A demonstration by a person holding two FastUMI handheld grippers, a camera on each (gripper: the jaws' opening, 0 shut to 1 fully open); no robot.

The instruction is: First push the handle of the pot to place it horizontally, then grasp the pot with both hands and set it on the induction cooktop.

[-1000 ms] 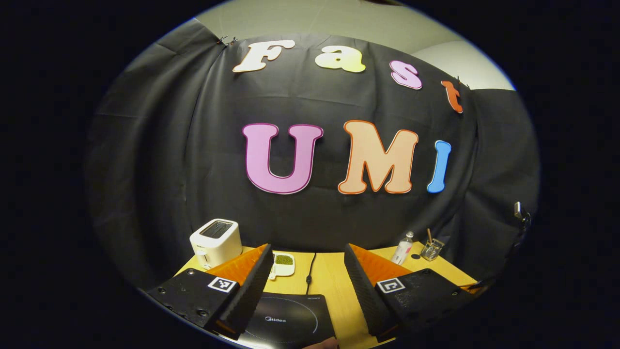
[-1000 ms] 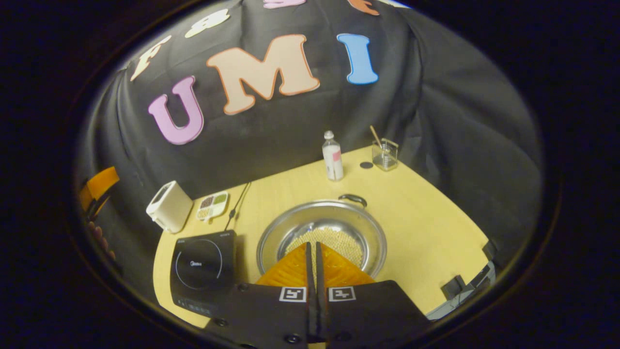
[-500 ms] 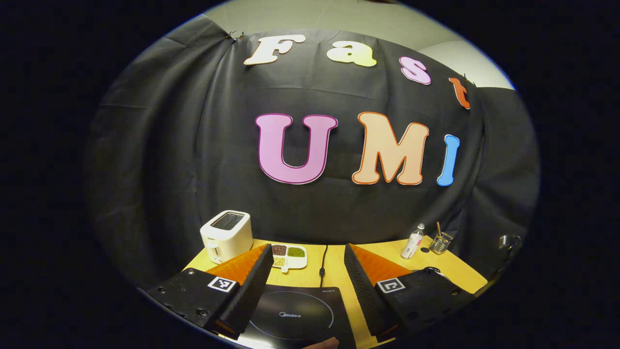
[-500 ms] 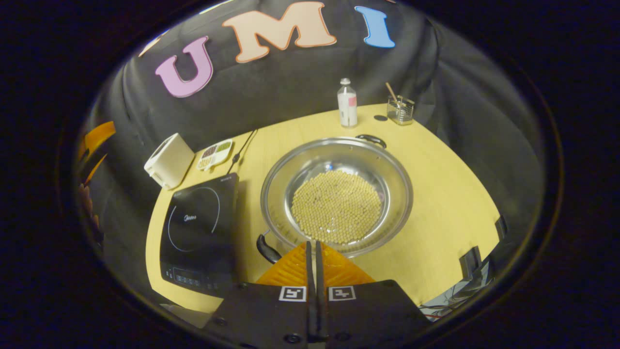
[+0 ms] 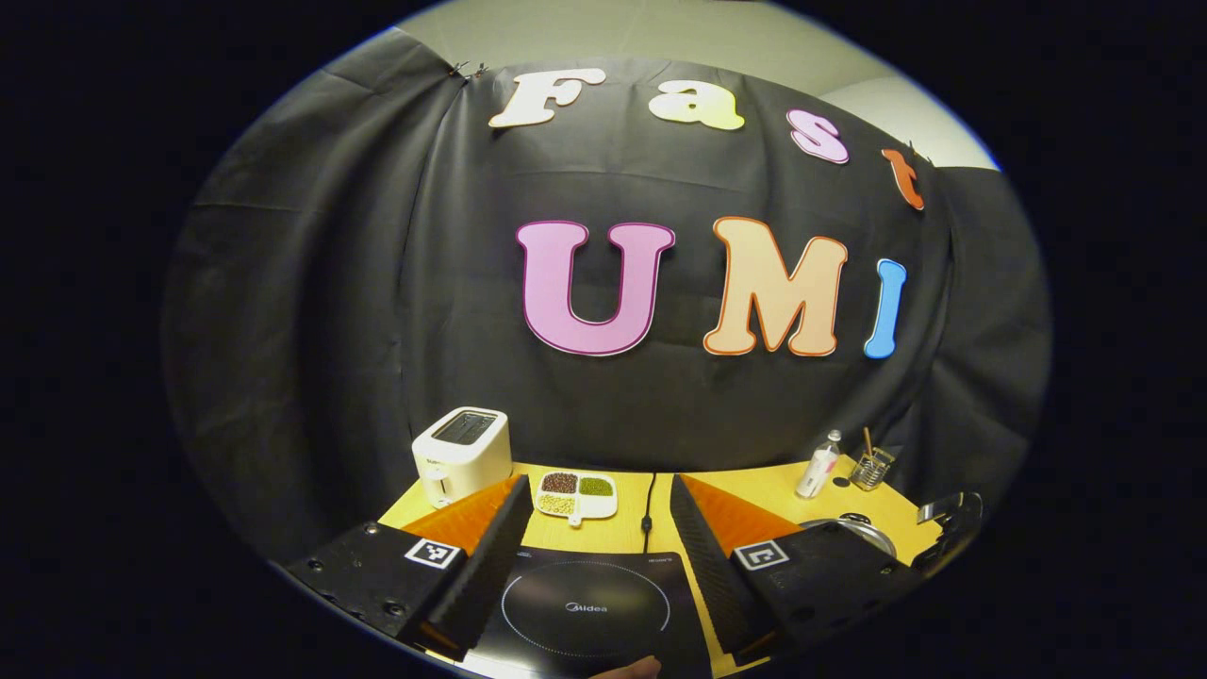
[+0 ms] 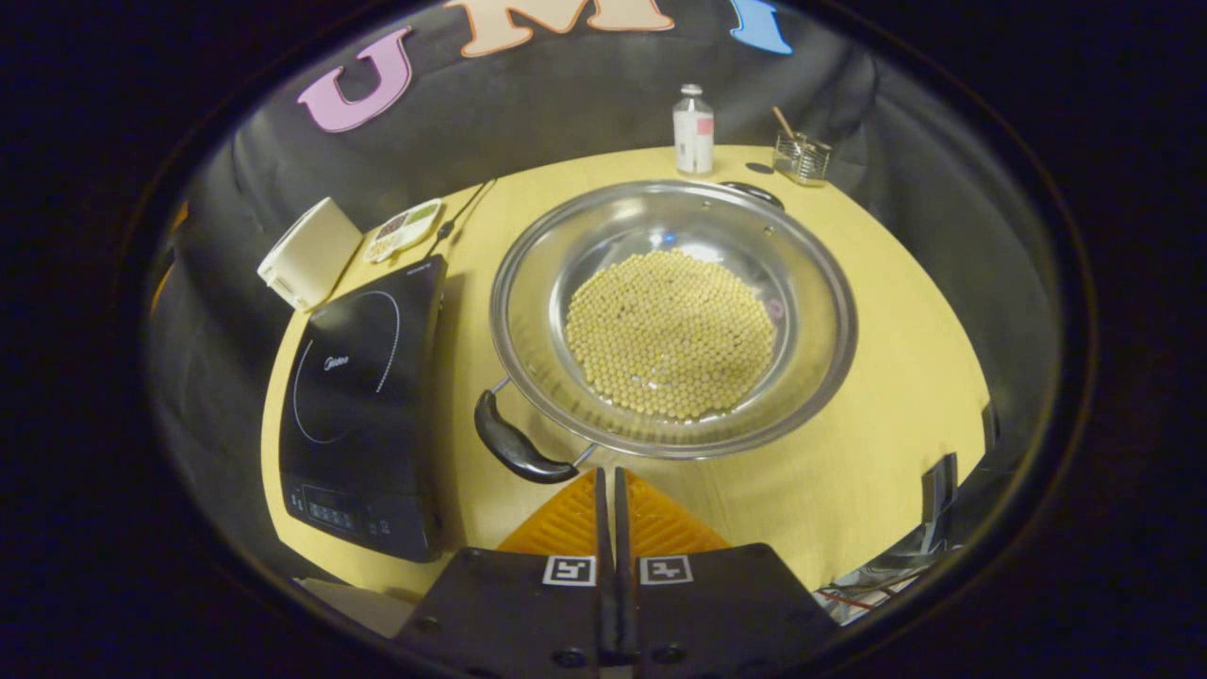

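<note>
On the yellow worktop (image 6: 877,311), going left to right in the right gripper view, stand a white toaster (image 6: 307,253), the black induction cooktop (image 6: 363,396), then the steel pot (image 6: 673,316) holding pale beans, just beside the cooktop. The pot's near black handle (image 6: 517,448) points toward the right gripper (image 6: 609,481), whose jaws are pressed together, empty, just short of the handle. In the left gripper view, the left gripper (image 5: 592,505) hovers over the cooktop (image 5: 589,608), jaws spread.

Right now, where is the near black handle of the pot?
In the right gripper view, the near handle sits at the lower left of the pot, between the induction cooktop and the shut right gripper.
</note>
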